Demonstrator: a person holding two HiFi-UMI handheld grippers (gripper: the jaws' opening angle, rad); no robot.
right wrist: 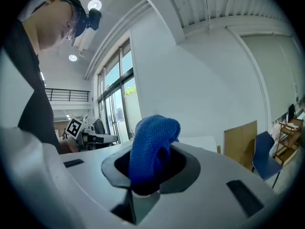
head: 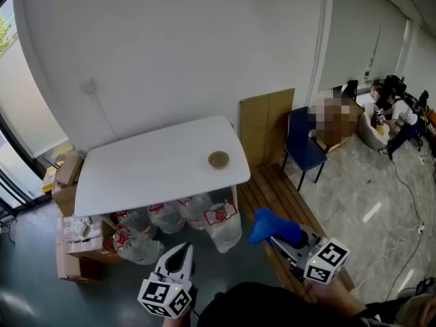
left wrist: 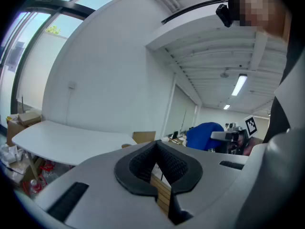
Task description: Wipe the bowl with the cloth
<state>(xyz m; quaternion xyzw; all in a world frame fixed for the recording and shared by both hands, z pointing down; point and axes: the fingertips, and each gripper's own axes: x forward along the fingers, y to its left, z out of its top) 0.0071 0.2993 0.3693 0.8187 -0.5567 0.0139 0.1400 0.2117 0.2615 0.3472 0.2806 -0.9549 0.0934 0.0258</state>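
A small brown bowl [head: 219, 159] stands near the right end of the white table [head: 150, 165], far ahead of both grippers. My right gripper [head: 278, 239] is shut on a blue cloth [head: 273, 227] that bulges up out of its jaws; in the right gripper view the cloth [right wrist: 151, 149] fills the gap between the pads. My left gripper [head: 182, 252] hangs low in front of the table with its jaws shut and nothing between them [left wrist: 156, 150]. In the left gripper view the blue cloth [left wrist: 205, 135] shows off to the right. Both grippers are held well short of the table.
Plastic bags [head: 194, 213] and cardboard boxes [head: 82, 240] sit under and left of the table. A wooden bench [head: 272, 189], a cardboard sheet [head: 267, 125] and a blue chair [head: 303, 145] stand to the right. People sit at the far right.
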